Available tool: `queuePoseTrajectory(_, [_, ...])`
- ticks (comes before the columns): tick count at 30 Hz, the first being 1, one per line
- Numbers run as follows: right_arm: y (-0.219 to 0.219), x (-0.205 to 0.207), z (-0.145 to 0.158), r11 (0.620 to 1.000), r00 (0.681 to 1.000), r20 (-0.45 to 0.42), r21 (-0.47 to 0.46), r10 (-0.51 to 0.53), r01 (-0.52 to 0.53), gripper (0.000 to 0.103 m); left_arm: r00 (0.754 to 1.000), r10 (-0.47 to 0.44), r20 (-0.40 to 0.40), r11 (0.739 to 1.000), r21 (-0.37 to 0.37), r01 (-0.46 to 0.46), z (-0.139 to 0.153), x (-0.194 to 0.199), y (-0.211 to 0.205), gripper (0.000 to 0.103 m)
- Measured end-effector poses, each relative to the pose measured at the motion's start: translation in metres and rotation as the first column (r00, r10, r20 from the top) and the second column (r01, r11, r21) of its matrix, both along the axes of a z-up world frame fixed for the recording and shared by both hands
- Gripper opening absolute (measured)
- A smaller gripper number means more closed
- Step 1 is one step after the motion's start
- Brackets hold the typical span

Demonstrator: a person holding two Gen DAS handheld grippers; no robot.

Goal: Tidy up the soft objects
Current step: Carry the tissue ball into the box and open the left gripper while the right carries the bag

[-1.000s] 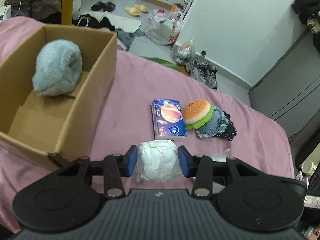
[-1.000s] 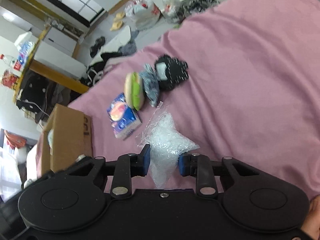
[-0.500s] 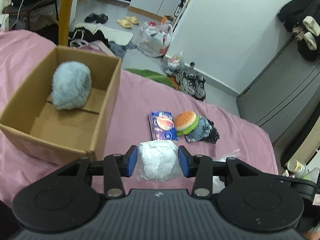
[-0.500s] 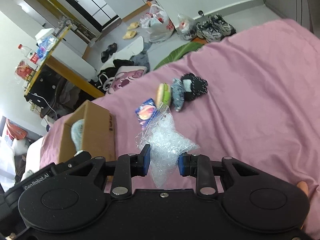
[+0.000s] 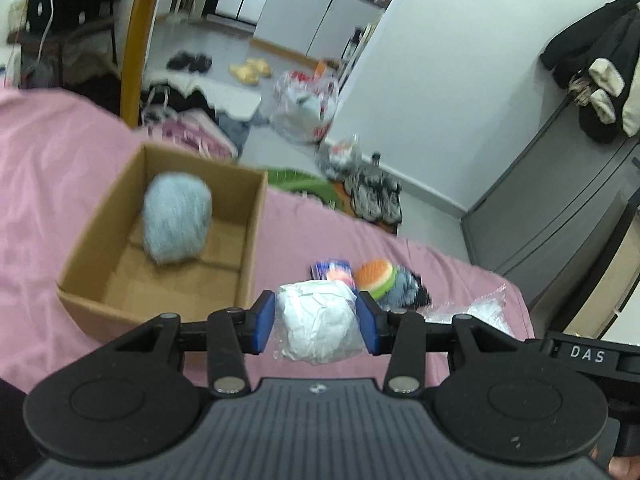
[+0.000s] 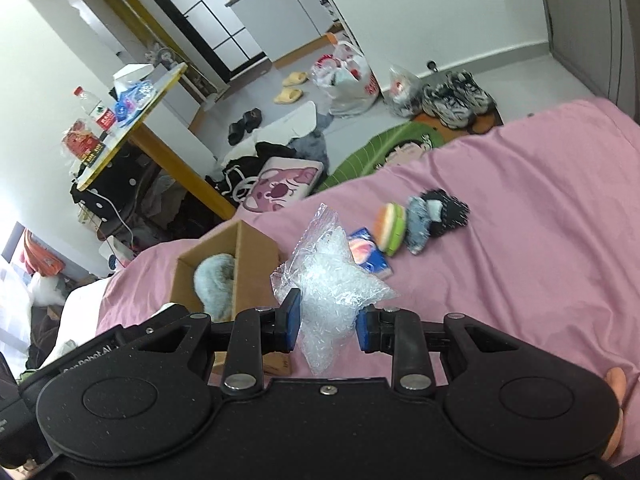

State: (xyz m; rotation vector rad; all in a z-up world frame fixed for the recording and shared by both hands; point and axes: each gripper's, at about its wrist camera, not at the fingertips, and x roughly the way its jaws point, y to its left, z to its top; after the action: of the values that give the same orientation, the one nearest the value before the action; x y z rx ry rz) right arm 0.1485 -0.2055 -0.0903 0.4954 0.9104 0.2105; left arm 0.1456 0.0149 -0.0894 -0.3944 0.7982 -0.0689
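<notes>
Two soft bundles are held up over the pink bed [image 6: 540, 208]. The left tool [image 5: 316, 322] has its blue pads closed against one white crumpled wad [image 5: 318, 326]; the right tool [image 6: 327, 322] is pinched on one clear bag of small white bits [image 6: 332, 280].

One cardboard box [image 5: 248, 248] sits at 10 o'clock from the left tool, with one grey-blue fluffy ball [image 5: 176, 220] inside. At 1 o'clock lie one tissue pack [image 5: 330, 270], one burger plush [image 5: 376, 278] and one dark fabric bundle [image 5: 406, 292], touching in a row.

The wad partly covers the tissue pack. The left view is blurred, so I cannot make out what the fabric bundle is.
</notes>
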Motion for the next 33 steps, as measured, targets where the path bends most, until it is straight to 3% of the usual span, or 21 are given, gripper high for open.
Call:
queuePoseTrajectory(9, [0.034, 0.006, 0.012, 0.999, 0.998, 0.056, -0.039, 0.017, -0.015, 0.027, 0.999, 0.026, 0.048, 1.0, 0.011, -0.026, 0.025, 0.001, 0.036, 0.043])
queuePoseTrajectory(17, [0.069, 0.008, 0.019, 0.997, 0.994, 0.093, -0.069, 0.052, -0.045, 0.027, 0.993, 0.086, 0.078, 0.996, 0.026, -0.088, 0.023, 0.002, 0.072, 0.043])
queuePoseTrajectory(26, [0.1, 0.027, 0.012, 0.996, 0.993, 0.084, -0.052, 0.08, -0.075, 0.028, 0.987, 0.16, 0.031, 0.986, 0.038, -0.162, 0.008, 0.016, 0.113, 0.043])
queuePoseTrajectory(33, [0.119, 0.042, 0.009, 0.995, 0.992, 0.087, -0.038, 0.092, -0.089, 0.028, 0.985, 0.172, -0.018, 0.983, 0.067, -0.171, -0.008, 0.027, 0.117, 0.043])
